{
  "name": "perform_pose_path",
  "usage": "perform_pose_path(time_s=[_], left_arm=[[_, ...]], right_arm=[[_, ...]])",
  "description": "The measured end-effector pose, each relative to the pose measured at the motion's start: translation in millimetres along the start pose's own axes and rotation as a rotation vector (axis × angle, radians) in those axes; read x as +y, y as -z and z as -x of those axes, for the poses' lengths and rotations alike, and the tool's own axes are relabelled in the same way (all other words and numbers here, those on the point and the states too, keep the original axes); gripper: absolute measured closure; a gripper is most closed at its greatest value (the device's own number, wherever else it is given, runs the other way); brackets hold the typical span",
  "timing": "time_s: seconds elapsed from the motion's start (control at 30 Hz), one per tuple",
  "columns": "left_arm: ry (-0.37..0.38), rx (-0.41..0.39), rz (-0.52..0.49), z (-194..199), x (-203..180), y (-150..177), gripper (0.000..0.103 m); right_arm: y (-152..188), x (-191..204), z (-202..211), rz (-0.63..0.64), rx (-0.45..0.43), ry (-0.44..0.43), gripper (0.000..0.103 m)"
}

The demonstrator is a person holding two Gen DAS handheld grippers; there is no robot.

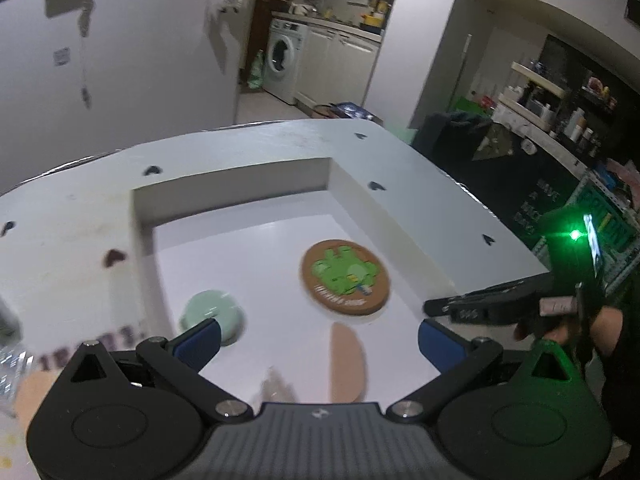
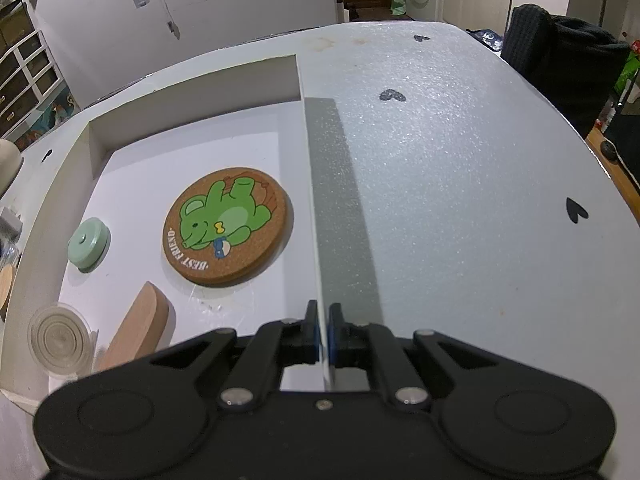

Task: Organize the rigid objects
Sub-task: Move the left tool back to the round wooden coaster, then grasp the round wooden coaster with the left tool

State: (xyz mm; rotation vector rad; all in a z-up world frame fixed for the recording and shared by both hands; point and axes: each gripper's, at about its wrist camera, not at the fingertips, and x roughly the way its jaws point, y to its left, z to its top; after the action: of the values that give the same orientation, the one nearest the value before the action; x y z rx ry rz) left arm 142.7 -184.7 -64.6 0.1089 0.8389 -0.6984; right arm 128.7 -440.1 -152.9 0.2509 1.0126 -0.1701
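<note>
A white box [image 2: 96,140] sits sunk in the white foam table top. In it lie a round cork coaster with a green bear [image 2: 226,226], a mint green lid [image 2: 89,245], a wooden half-round piece [image 2: 138,328] and a clear round lid [image 2: 60,338]. My right gripper [image 2: 324,330] is shut on the box's right wall [image 2: 326,208] at its near end. My left gripper [image 1: 318,338] is open above the box's near part, over the wooden piece [image 1: 347,362], with the mint lid [image 1: 212,316] by its left finger and the coaster [image 1: 345,277] ahead.
The foam table top [image 2: 460,184] with small black heart marks spreads to the right. A dark chair [image 2: 560,64] stands at the far right. A wooden disc [image 2: 5,284] lies at the left edge. A kitchen with a washing machine [image 1: 282,58] lies beyond.
</note>
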Motion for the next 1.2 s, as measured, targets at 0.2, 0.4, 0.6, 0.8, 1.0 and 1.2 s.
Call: perform_pose_path(time_s=[0.2,0.4,0.6,0.8,1.0,1.2], left_arm=[[-0.052,-0.033,0.054,20.4,25.0,18.5,0.0],[-0.145,-0.04,0.143,28.7,59.4,31.2,0.0],[-0.257,-0.044,0.245,36.3,99.5,46.9,0.0],[-0.385,-0.013,0.338,34.7,134.7,67.1,0.0],[-0.429,0.033,0.374,23.0,154.6,81.3,0.0],[-0.473,0.025,0.382,12.4,161.3,82.3,0.004]], right_arm=[[0.4,-0.8,0.2,-0.002,-0.003,-0.003,0.098],[1.5,-1.0,0.6,-0.003,-0.006,-0.005,0.098],[1.5,-1.0,0.7,-0.003,-0.005,-0.006,0.098],[1.3,-1.2,0.6,-0.003,-0.006,-0.006,0.098],[1.4,-1.1,0.6,-0.002,-0.005,-0.006,0.098],[1.5,-0.7,0.8,-0.004,-0.005,-0.005,0.098]])
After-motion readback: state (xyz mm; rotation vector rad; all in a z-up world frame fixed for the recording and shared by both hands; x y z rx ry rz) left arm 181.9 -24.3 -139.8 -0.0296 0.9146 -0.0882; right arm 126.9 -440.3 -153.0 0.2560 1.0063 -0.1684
